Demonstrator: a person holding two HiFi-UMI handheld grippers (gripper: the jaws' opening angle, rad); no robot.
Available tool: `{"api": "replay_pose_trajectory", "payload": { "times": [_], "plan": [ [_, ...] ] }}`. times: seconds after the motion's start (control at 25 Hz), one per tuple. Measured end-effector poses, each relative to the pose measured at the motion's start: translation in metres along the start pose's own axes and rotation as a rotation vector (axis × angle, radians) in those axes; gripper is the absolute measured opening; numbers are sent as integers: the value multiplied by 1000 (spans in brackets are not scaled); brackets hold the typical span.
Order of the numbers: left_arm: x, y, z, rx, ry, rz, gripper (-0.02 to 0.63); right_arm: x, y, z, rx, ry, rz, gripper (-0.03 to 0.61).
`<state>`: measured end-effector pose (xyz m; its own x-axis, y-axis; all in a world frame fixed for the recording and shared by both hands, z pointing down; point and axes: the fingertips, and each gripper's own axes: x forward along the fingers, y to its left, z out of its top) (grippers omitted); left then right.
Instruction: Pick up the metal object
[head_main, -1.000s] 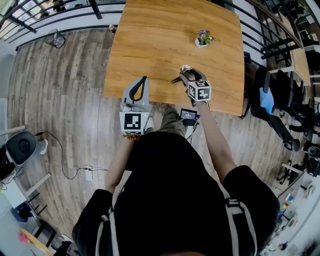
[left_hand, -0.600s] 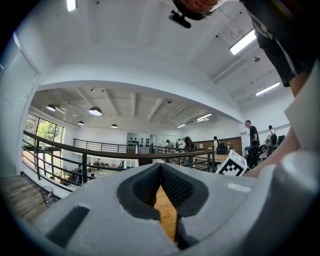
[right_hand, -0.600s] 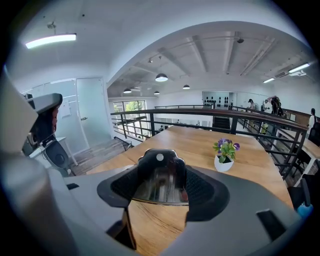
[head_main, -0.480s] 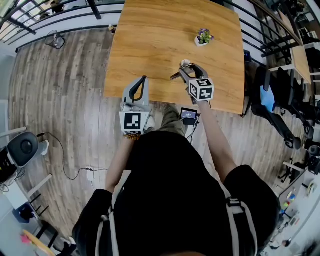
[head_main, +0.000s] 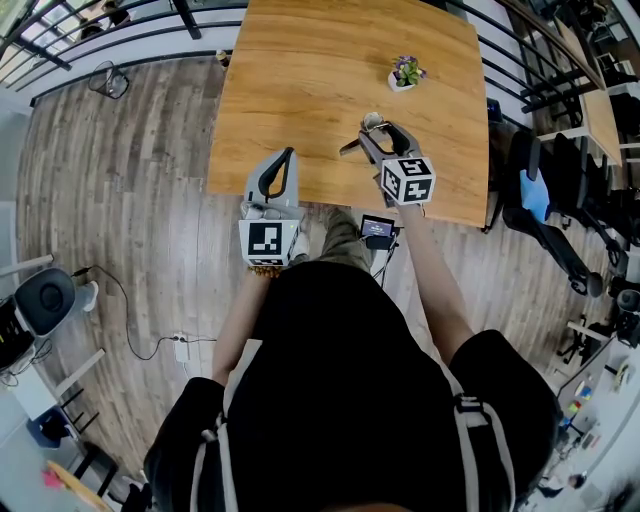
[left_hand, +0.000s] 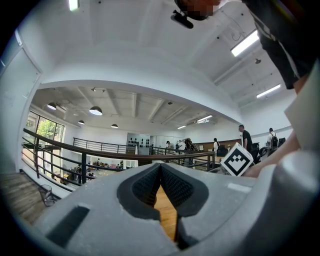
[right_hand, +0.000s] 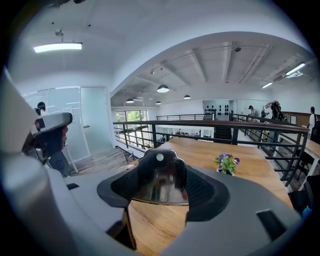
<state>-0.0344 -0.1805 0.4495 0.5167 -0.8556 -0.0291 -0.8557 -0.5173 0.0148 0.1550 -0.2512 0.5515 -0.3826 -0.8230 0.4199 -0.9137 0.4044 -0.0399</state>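
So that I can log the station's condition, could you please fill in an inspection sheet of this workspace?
Surface: wooden table, light finish.
Job's things: metal object, clamped by the right gripper.
Clutter: small potted plant with purple flowers, on the table's far right part.
Grippers: right gripper shut on the metal object; left gripper shut, empty, at the table's near edge.
Cables: black cable running to a power strip on the plank floor, at the left.
Surroundings: railing beyond the table, office chairs at the right.
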Motion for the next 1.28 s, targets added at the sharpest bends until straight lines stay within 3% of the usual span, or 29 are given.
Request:
{"api": "replay_pose_trajectory", "payload": {
  "times": [0.72, 1.28],
  "plan": [
    [27, -6, 42, 35, -95, -51, 11, -27, 18, 80, -80, -185, -9, 284],
    [37, -25, 46, 17, -115, -73, 11, -64, 39, 83, -117, -257, -8, 285]
  ]
}}
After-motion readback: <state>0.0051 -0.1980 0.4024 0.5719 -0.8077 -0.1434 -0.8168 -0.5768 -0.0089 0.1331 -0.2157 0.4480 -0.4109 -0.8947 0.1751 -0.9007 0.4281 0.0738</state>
